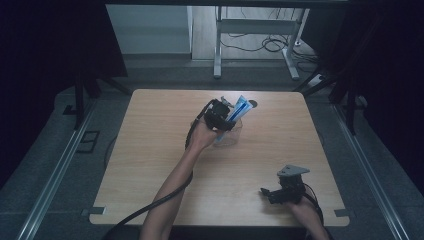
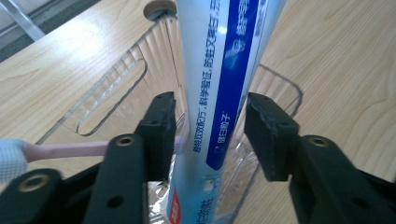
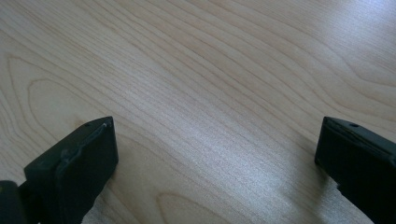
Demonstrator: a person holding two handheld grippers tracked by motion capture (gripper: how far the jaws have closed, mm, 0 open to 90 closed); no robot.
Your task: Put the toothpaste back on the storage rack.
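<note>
Wooden counter [image 1: 150, 150], light grain. Clear plastic bin [image 2: 112, 79] sits past centre, toward the far edge. Left tongs [image 2: 210, 135] over the bin, jaws spread either side of a blue-and-white toothpaste tube [image 2: 219, 70]; left jaw close against it, right jaw apart. Tube stands tilted in the bin. Right tongs [image 3: 215, 154] near the front right corner, jaws spread wide over bare wood. Pink toothbrush [image 2: 56, 150] lies across the bin's near side.
</note>
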